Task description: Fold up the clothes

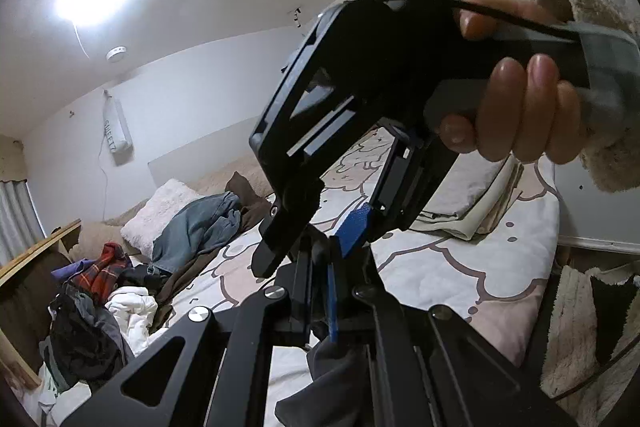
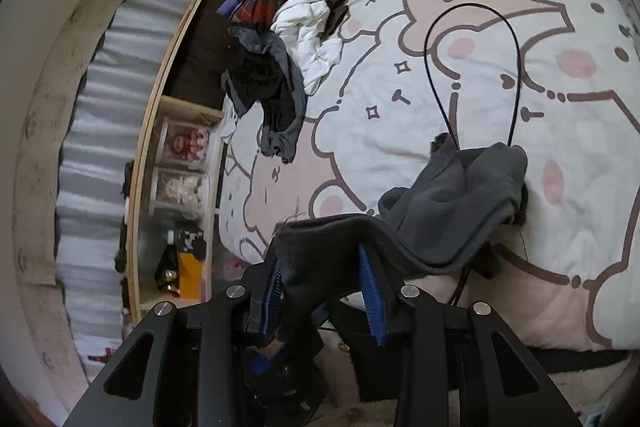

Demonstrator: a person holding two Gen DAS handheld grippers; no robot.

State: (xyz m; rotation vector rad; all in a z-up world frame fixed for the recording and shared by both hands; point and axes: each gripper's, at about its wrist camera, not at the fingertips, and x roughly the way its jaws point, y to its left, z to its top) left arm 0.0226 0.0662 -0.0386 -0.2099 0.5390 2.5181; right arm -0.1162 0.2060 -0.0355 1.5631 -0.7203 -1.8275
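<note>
A dark grey fleece garment (image 2: 452,203) hangs over the bed's near edge, one end draped between my right gripper's blue pads (image 2: 370,291). My right gripper (image 2: 320,291) stands open around that fabric. In the left wrist view my left gripper (image 1: 332,307) is shut on a fold of the same grey garment (image 1: 332,367). The right gripper (image 1: 316,239), held in a hand, hovers just above and ahead of it, its blue pad (image 1: 354,227) showing. A pile of unfolded clothes (image 2: 280,39) lies at the bed's far side.
The bed has a pink and white bear-print cover (image 2: 460,67). Folded items (image 1: 472,203) sit near a pillow. Jeans (image 1: 200,223) and a white cushion (image 1: 160,211) lie by the headboard. A black cable loop (image 2: 472,67) lies on the cover. A wooden shelf (image 2: 184,187) flanks the bed.
</note>
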